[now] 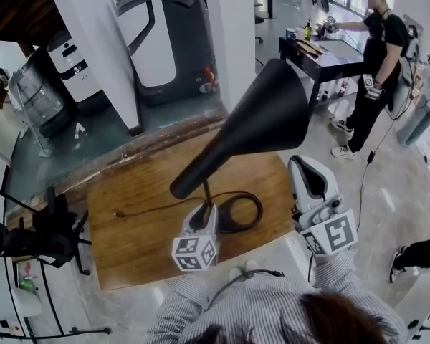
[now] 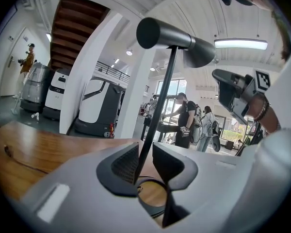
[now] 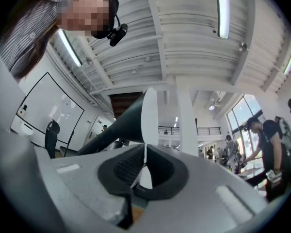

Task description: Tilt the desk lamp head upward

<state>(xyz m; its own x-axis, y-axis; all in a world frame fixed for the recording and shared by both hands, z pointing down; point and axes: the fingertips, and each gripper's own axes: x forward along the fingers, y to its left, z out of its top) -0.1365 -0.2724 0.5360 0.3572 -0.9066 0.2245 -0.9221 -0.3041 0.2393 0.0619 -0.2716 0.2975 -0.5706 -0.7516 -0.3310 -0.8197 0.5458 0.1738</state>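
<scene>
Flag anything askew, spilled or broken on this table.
Nothing stands out. The lamp stands on its ring base on the table, and its cord trails loosely across the wood. Nothing spilled or broken shows.

- Wooden table (image 1: 129,228), its plank top lying below the fingers (image 2: 122,165) of the left gripper (image 2: 144,168).
- The lamp's black ring base (image 1: 260,210) lies flat on it, just beyond those fingers.
- A thin cord (image 1: 150,208) trails across the wood, well left of them.

Black desk lamp (image 1: 226,153) stands on the wooden table (image 1: 129,221), conical head (image 1: 272,113) tilted upward.
</scene>
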